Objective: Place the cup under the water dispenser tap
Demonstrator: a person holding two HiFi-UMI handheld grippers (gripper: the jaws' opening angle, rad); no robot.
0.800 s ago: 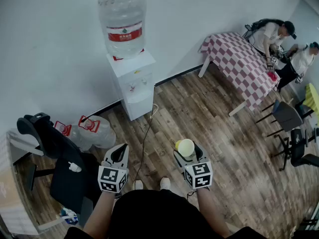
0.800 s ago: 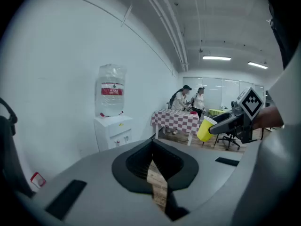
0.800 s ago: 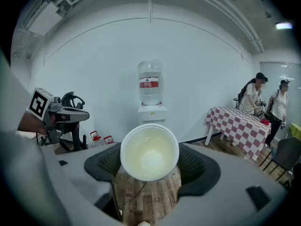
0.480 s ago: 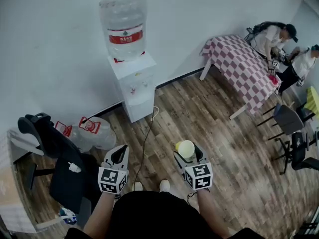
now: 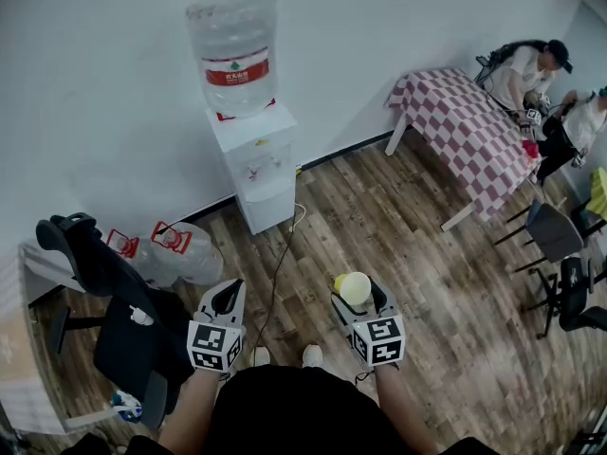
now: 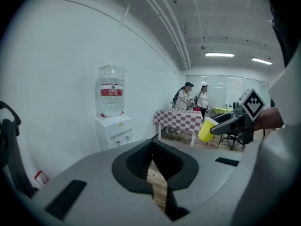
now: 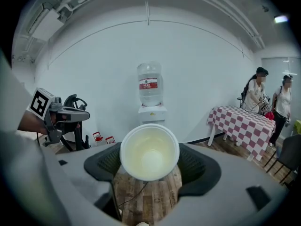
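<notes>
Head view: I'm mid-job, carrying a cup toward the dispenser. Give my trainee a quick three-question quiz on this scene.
1. True or false: the right gripper holds the yellow cup.
2. The water dispenser stands: A) against the white wall, B) on the checkered table, C) behind the office chair.
3. Fill in: the left gripper holds ____.
Key: 1 true; 2 A; 3 nothing.

My right tongs (image 5: 358, 296) grip the yellow cup (image 5: 355, 286) over the wood floor (image 5: 408, 226). The water dispenser (image 5: 258, 169) stands well ahead against the wall. My left tongs (image 5: 226, 298) carry nothing.
</notes>
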